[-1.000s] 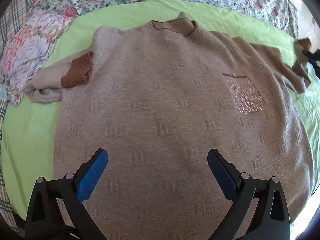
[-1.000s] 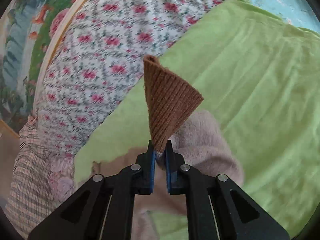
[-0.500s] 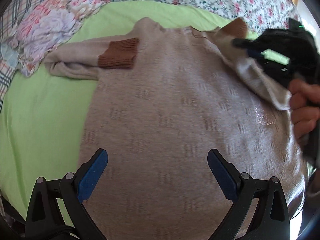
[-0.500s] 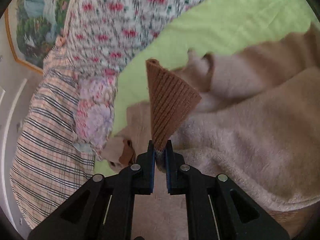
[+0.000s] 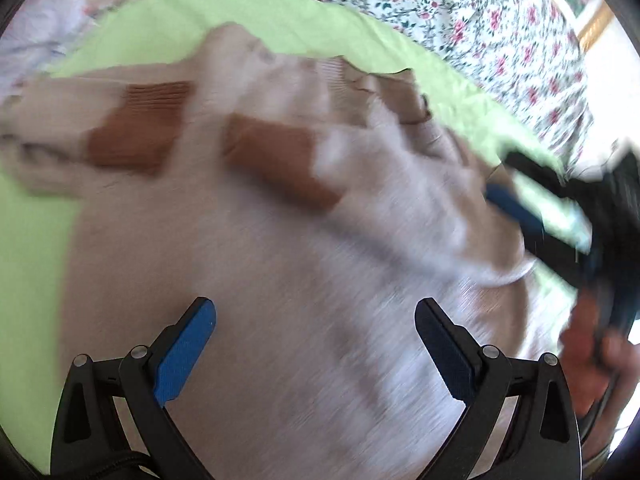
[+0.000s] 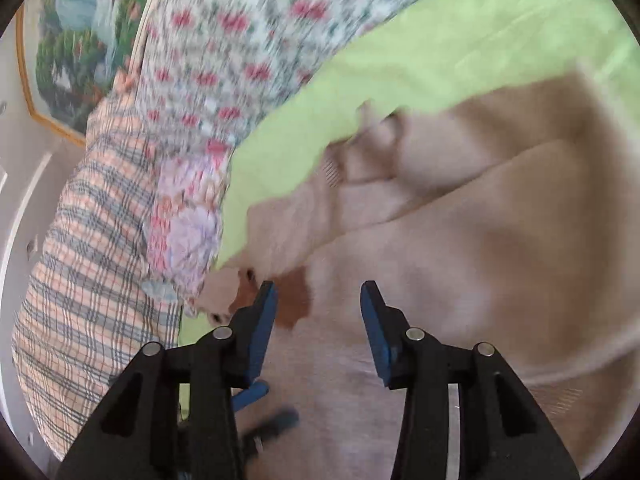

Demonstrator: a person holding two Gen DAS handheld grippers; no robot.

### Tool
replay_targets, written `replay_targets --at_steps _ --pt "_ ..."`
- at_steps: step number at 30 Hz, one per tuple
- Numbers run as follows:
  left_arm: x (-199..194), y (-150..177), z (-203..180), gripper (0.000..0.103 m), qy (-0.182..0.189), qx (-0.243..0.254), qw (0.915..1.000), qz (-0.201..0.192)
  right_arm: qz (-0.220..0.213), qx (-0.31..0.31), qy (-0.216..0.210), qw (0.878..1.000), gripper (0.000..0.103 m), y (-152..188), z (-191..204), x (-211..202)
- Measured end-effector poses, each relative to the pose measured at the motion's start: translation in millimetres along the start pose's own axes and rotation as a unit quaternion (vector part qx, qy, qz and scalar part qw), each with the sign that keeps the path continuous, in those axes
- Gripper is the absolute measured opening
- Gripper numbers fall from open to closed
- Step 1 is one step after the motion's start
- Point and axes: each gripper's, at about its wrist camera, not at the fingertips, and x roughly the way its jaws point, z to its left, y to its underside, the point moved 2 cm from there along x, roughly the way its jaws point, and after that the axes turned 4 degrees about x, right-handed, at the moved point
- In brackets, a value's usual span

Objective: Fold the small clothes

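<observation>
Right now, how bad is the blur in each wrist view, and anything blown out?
Left wrist view: heavy motion smear across the sweater and both brown cuffs; only the left hand-held gripper is sharp, and the right edge is blown out white. Right wrist view: floral bedding streaked, green sheet soft, right hand-held gripper crisp, jaws opening with nothing between them.
</observation>
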Motion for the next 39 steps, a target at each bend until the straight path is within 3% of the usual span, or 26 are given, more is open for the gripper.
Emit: replay_targets --at_steps 2,5,7,8,9,11,14,16,17,21,22,23,24,26,28,30,34,35,36,37,39 --pt "22 -20 1 0.101 0.023 -0.029 0.9992 0.013 -0.017 0.013 0.013 1.0 0.045 0 -14 -21" --pt "39 -40 3 0.101 0.021 -0.049 0.9986 0.003 -0.038 0.031 0.03 0.998 0.045 2 -34 -49" --pt "42 -52 4 0.09 0.013 -0.05 0.9984 -0.02 -0.052 0.042 0.036 0.997 0.045 3 -46 -65" --pt "41 -55 3 0.055 0.006 -0.044 0.9985 -0.034 -0.057 0.047 0.041 0.996 0.045 3 -53 -73" --pt "42 -59 3 0.005 0.003 -0.032 0.9987 -0.041 -0.062 0.052 0.045 0.996 0.045 2 -59 -79" --pt "41 -59 7 0.007 0.022 -0.029 0.9985 -0.04 -0.069 0.057 0.054 0.995 0.045 1 -70 -90" --pt "20 -49 13 0.008 0.009 0.0 0.9968 -0.079 -0.082 0.054 0.079 0.992 0.045 -4 -86 -109" --pt "20 -42 23 0.016 0.009 0.0 0.9972 -0.074 -0.088 0.048 0.102 0.99 0.045 -12 -95 -118" --pt "22 -40 28 0.028 0.015 -0.003 0.9977 -0.066 -0.088 0.046 0.107 0.989 0.045 -17 -100 -120" --pt "33 -50 30 0.048 0.064 -0.01 0.9968 -0.046 -0.08 0.031 0.128 0.988 0.045 -43 -108 -110" --pt "36 -57 22 0.047 0.065 0.007 0.9966 -0.05 -0.076 0.027 0.131 0.988 0.045 -50 -111 -104" --pt "38 -60 14 0.018 0.058 0.025 0.9965 -0.054 -0.071 0.024 0.133 0.988 0.045 -55 -112 -98" --pt "40 -65 5 0.006 0.033 0.051 0.9966 -0.055 -0.066 0.019 0.135 0.988 0.045 -60 -114 -93" --pt "25 -64 10 0.006 0.014 0.057 0.9947 -0.084 -0.054 0.008 0.144 0.988 0.046 -68 -115 -81" --pt "10 -62 23 0.006 0.014 0.046 0.9922 -0.115 -0.046 -0.005 0.155 0.987 0.053 -74 -117 -69" --pt "6 -60 34 0.006 0.017 0.039 0.9917 -0.122 -0.034 -0.015 0.163 0.986 0.059 -78 -118 -52" --pt "7 -51 38 0.006 -0.002 0.052 0.9919 -0.116 0.0 -0.034 0.184 0.982 0.06 -77 -122 -18" --pt "8 -51 38 0.006 -0.005 0.051 0.9917 -0.117 -0.002 -0.049 0.186 0.981 0.059 -76 -120 -15" --pt "7 -49 39 0.006 -0.007 0.051 0.9916 -0.118 -0.002 -0.062 0.189 0.98 0.022 -75 -116 -16" --pt "7 -49 37 0.006 -0.01 0.053 0.9913 -0.12 -0.004 -0.059 0.19 0.98 0.008 -76 -115 -23" --pt "4 -50 30 0.006 -0.003 0.062 0.9899 -0.127 -0.042 -0.061 0.189 0.979 0.008 -83 -112 -48"
